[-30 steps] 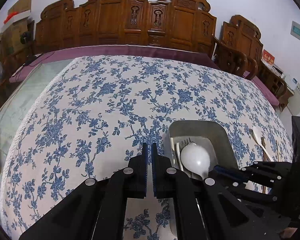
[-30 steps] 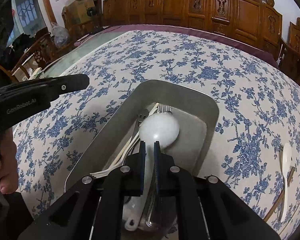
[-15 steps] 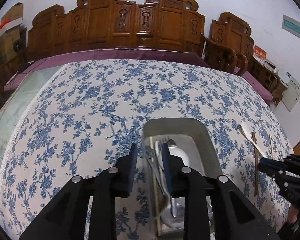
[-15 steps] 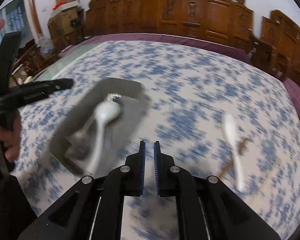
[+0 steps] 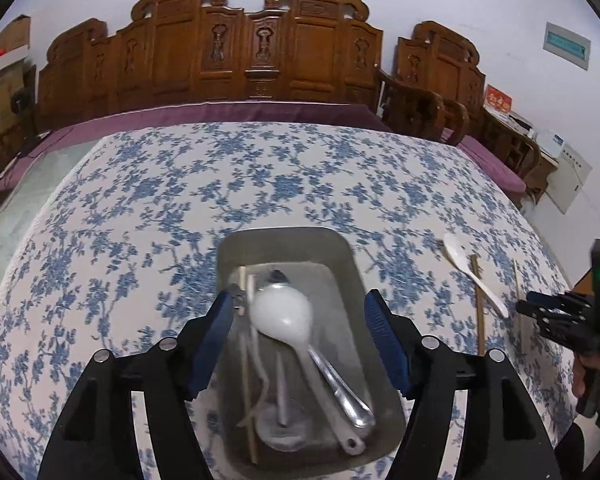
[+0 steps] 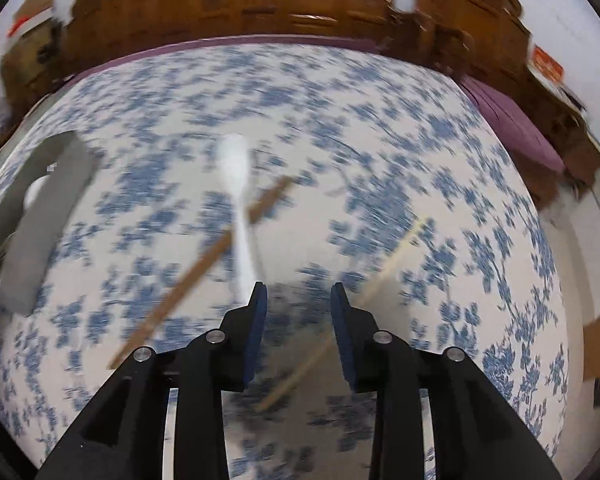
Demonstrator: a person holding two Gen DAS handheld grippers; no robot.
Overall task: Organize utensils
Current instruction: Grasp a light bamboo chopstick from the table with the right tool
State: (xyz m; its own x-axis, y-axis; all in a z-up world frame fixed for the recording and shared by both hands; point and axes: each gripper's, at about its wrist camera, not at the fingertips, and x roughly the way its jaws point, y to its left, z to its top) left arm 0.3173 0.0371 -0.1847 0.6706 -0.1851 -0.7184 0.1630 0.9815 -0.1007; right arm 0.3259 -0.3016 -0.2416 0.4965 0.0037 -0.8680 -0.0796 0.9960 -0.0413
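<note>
A grey metal tray (image 5: 342, 256) on the blue-flowered tablecloth holds a white spoon (image 5: 284, 316), a metal utensil (image 5: 340, 384) and pale chopsticks (image 5: 244, 360). My left gripper (image 5: 298, 312) is open, its jaws spread over the tray. My right gripper (image 6: 298, 300) is open and empty above the cloth, seen at the left wrist view's right edge (image 5: 540, 308). Before it lie a white spoon (image 6: 236, 168), a brown chopstick (image 6: 204, 264) and a pale chopstick (image 6: 392, 260). The tray (image 6: 32, 208) is at its left. The right wrist view is blurred.
Carved wooden chairs (image 5: 252, 52) stand behind the table's far edge. A purple cushion (image 5: 228, 110) runs along them. Further chairs and a small cabinet (image 5: 512, 140) stand at the right. The loose spoon (image 5: 472, 272) and chopsticks lie right of the tray.
My right gripper let go of the white spoon in the tray, swung right to the loose utensils and opened. My left gripper moved over the tray and opened wide.
</note>
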